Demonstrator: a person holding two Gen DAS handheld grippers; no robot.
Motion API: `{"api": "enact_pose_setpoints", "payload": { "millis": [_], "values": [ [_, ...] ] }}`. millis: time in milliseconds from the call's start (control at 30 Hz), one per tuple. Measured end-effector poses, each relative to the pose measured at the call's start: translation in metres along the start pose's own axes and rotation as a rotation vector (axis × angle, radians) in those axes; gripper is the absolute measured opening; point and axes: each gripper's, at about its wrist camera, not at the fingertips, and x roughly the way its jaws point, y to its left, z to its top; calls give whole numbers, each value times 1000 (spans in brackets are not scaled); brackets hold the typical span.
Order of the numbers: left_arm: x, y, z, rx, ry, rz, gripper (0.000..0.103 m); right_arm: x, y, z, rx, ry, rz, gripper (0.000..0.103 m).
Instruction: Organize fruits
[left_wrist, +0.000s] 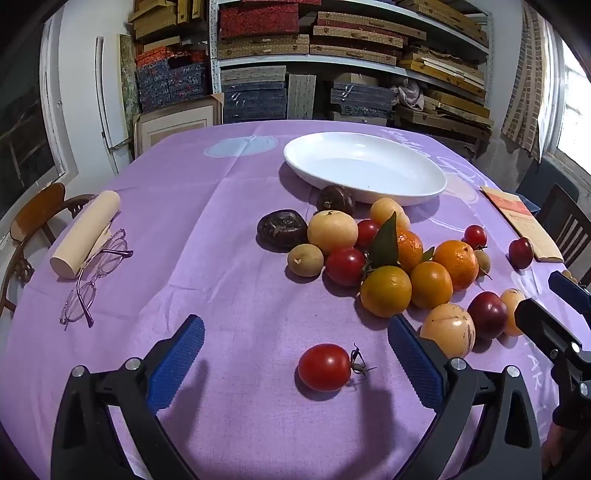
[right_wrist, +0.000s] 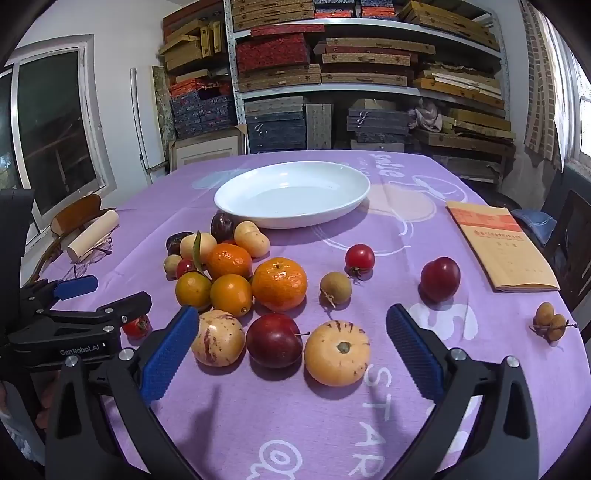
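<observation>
A white oval plate (left_wrist: 369, 186) (right_wrist: 325, 218) stands bare at the far middle of the purple-clothed table. In front of it lies a heap of fruit: oranges (left_wrist: 386, 291) (right_wrist: 279, 283), pale yellow melons (left_wrist: 332, 232) (right_wrist: 337, 352), dark plums (left_wrist: 487, 314) (right_wrist: 274, 345), small tomatoes and brown longans. My left gripper (left_wrist: 295, 354) is open low over the cloth, with one red tomato (left_wrist: 325, 367) lying between its blue pads, untouched. My right gripper (right_wrist: 291, 339) is open too, its pads either side of a plum and a striped melon, touching neither.
A rolled paper tube (left_wrist: 86, 232) and glasses (left_wrist: 98, 273) lie at the left edge. A tan booklet (right_wrist: 500, 247) lies at the right, with a lone plum (right_wrist: 440, 278), a tomato (right_wrist: 359, 258) and paired longans (right_wrist: 550, 321) nearby. Chairs flank the table; shelves of boxes stand behind.
</observation>
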Motion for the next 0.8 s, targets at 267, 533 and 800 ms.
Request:
{"api": "enact_pose_setpoints", "payload": {
  "millis": [267, 533, 800],
  "values": [
    [2, 0, 0, 3, 0, 0, 100, 0, 2, 0, 1, -1, 7, 99],
    [3, 4, -1, -18, -4, -8, 100, -1, -2, 0, 3, -2, 14, 99],
    [6, 6, -2, -18, -4, 6, 100, -1, -1, 1, 10, -3, 12, 99]
  ]
}}
